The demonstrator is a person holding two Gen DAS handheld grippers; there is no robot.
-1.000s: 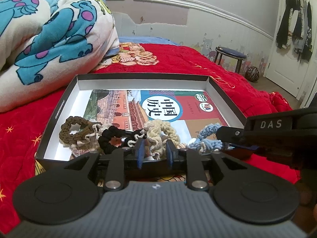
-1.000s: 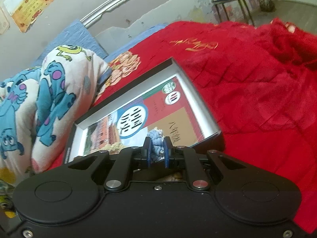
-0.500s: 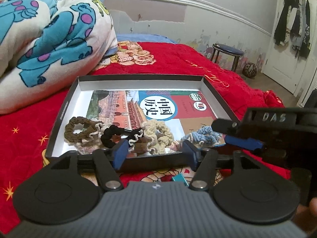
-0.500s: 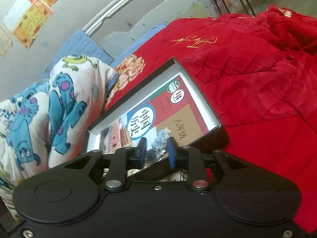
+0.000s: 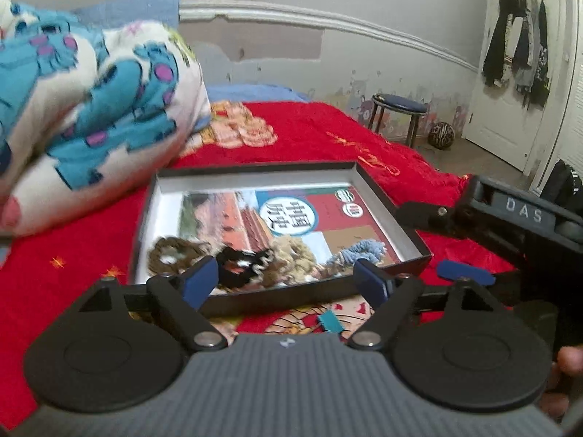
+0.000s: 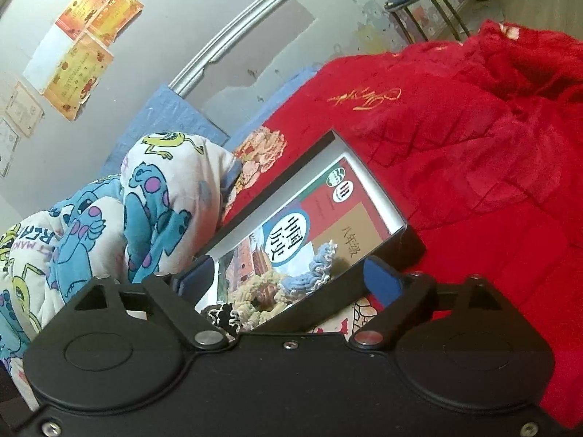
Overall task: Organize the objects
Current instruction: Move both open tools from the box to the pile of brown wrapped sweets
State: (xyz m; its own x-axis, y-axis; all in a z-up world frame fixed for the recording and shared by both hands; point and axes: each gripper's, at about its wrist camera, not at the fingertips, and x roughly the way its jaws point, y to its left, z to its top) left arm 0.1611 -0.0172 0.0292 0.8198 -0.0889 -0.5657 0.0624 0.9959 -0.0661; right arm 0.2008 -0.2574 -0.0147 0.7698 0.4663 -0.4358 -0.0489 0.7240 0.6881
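Note:
A shallow black box (image 5: pixel 277 296) with a white inside lies on the red bedspread and holds a history textbook (image 5: pixel 291 211). Along its near side lie a brown scrunchie (image 5: pixel 171 255), a black one (image 5: pixel 240 264), a beige one (image 5: pixel 291 255) and a blue one (image 5: pixel 360 251). My left gripper (image 5: pixel 286 278) hangs over the near rim, its jaws opening with nothing between the pads. My right gripper (image 6: pixel 288 273) is also opening. The blue scrunchie (image 6: pixel 313 266) lies loose in the box (image 6: pixel 379 189) beyond it. In the left wrist view the right gripper (image 5: pixel 422 238) sits by the box's right corner.
A rolled cartoon-print blanket (image 5: pixel 91 109) lies left of the box. The red bedspread (image 5: pixel 73 255) stretches around it. A small teal item (image 5: pixel 329 322) rests on the bedding before the box. A stool (image 5: pixel 399 109), a ball (image 5: pixel 441 134) and a door hung with clothes (image 5: pixel 517 54) stand beyond the bed.
Both grippers have opened wide and drawn back and up from the box. The right one let go of the blue scrunchie, which now rests in the box.

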